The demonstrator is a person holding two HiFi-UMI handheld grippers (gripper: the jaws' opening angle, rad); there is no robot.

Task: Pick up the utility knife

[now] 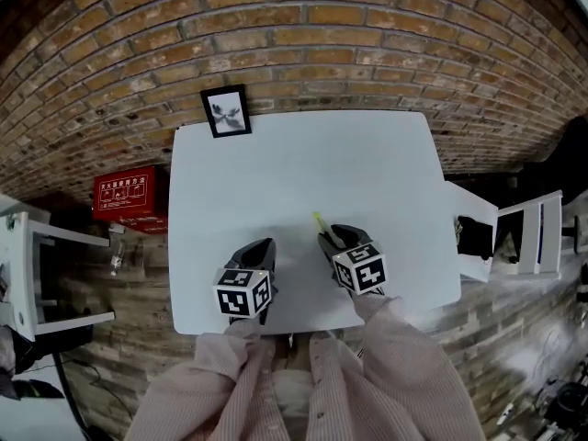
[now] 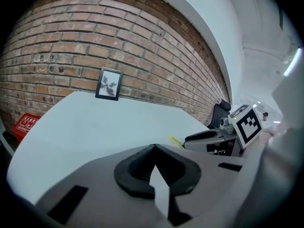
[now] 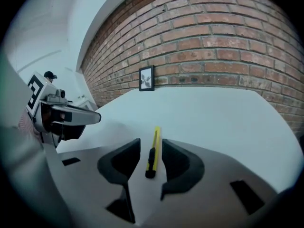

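Note:
The utility knife (image 1: 320,221) is slim, yellow and black, and lies flat on the white table (image 1: 303,154) toward its front right. My right gripper (image 1: 329,235) is open and low over the table. In the right gripper view the knife (image 3: 153,151) lies lengthwise between the two jaws, its black end nearest the camera, with a gap on each side. My left gripper (image 1: 265,244) is shut with nothing in it, a short way to the knife's left. In the left gripper view the knife's yellow tip (image 2: 175,140) shows just ahead of the right gripper (image 2: 190,139).
A small framed picture (image 1: 226,111) stands at the table's far left corner against the brick surface. A red box (image 1: 129,196) lies left of the table. White chairs stand at the left (image 1: 28,274) and right (image 1: 524,237).

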